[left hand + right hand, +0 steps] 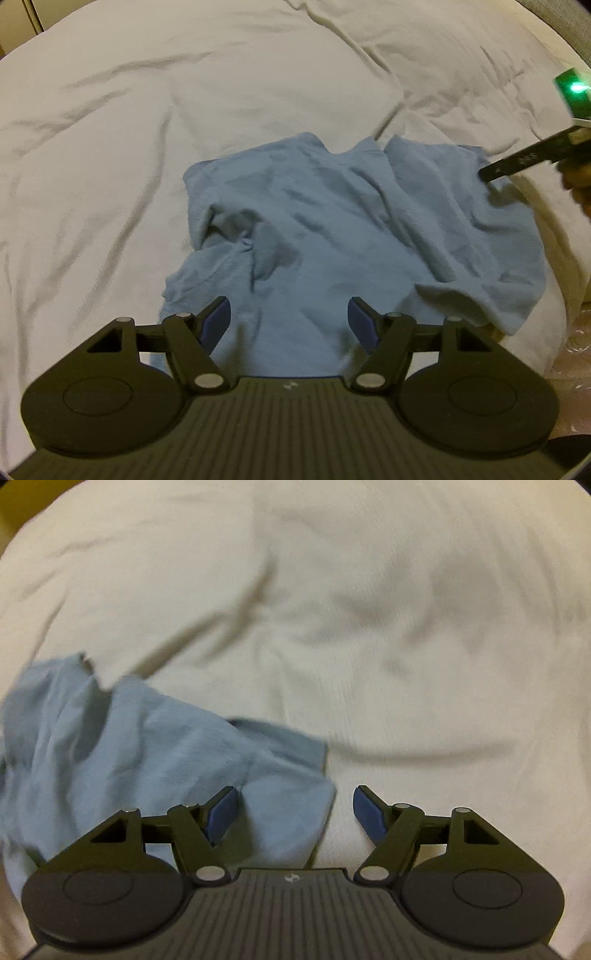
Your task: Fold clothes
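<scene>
Left gripper (289,320): released, blue pads spread wide, nothing between them, hovering over the near edge of the light blue garment (354,236). Right gripper (294,814): likewise spread and holding nothing, with a corner of the garment (155,760) lying under the left pad and ending partway across the gap, bare white bedsheet (369,627) beyond. Garment rumpled on the bedsheet (110,147), not flat and not in any neat fold: a flap turned over at its near right corner, a bunched pocket of cloth on its left side, two rounded lobes along the far edge. Widest spread across the left view, side to side, so a long axis running roughly from one gripper to the other. Both about equally near, each at its own end; seen from the left wrist, a dark finger of the right gripper reaches the garment's far right edge. Kind of garment hard to make out; collar, sleeves and hem not clearly told apart. Right view blurred, most of the garment cut off past its left edge. Contact between pads and cloth not settled. A fit for crumpled cloth awaiting spreading, or for a fold partly made and slumped.
</scene>
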{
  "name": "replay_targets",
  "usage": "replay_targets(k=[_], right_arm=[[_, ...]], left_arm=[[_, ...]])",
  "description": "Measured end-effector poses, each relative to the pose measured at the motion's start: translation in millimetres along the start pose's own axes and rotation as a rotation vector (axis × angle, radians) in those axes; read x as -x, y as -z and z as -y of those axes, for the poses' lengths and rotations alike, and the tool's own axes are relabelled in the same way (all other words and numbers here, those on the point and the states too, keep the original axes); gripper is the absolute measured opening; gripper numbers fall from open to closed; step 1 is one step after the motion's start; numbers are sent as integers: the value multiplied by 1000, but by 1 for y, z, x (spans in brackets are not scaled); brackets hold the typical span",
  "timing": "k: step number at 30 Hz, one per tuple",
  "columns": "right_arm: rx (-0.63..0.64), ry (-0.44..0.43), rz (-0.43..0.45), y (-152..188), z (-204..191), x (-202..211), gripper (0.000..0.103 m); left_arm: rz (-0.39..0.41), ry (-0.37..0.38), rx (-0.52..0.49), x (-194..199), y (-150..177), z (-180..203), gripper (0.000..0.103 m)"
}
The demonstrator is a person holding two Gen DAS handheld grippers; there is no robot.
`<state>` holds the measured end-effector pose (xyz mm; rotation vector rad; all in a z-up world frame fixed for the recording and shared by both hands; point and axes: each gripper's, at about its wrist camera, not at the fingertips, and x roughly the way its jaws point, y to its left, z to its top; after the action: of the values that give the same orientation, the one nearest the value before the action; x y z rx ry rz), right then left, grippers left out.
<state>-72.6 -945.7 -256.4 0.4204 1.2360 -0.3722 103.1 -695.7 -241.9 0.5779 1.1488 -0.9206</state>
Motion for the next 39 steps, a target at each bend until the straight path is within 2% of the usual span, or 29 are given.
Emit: replay_targets(k=[1, 2, 3, 8, 11, 16, 18, 20, 21, 22, 24, 27, 30, 33, 34, 36, 38, 39], right_arm=[[9, -28, 9, 2, -8, 7, 40], [18, -56, 18, 4, -15, 15, 27], [27, -84, 26, 6, -23, 22, 7], [73, -225, 70, 15, -62, 60, 7], [108, -315, 94, 22, -89, 82, 6], [324, -593, 67, 49, -228, 111, 5], [453, -716, 41, 64, -291, 116, 5], [614, -790, 30, 79, -341, 124, 12], [679, -811, 31, 86, -360, 128, 27], [690, -804, 41, 88, -364, 129, 40], [705, -783, 58, 91, -371, 131, 42], [641, -636, 44, 76, -342, 104, 42], [531, -459, 17, 51, -288, 77, 49], [428, -336, -14, 21, -229, 51, 53], [420, -310, -20, 12, -216, 43, 56], [405, -262, -31, -5, -191, 25, 58], [395, -260, -45, -22, -174, 8, 58], [395, -265, -51, -32, -169, 0, 58]], left_arm=[[0, 0, 3, 2, 0, 1, 66], [1, -1, 8, 5, 0, 1, 66], [5, -4, 16, 8, 0, 0, 66], [56, -19, 95, 39, 6, -18, 66], [96, -39, 161, 64, 22, -39, 66], [157, -133, 284, 114, 67, -88, 67], [182, -183, 346, 137, 93, -110, 67], [197, -223, 401, 156, 119, -128, 68], [202, -241, 427, 164, 132, -137, 69], [206, -254, 453, 171, 145, -144, 69], [208, -248, 507, 174, 164, -154, 69], [209, -189, 555, 160, 175, -151, 69], [196, -95, 542, 128, 167, -131, 69], [153, 7, 503, 83, 147, -102, 69], [133, 25, 481, 67, 140, -92, 69], [77, 6, 418, 36, 127, -75, 69], [31, -12, 386, 14, 120, -63, 62], [19, -11, 382, 7, 118, -59, 48]])
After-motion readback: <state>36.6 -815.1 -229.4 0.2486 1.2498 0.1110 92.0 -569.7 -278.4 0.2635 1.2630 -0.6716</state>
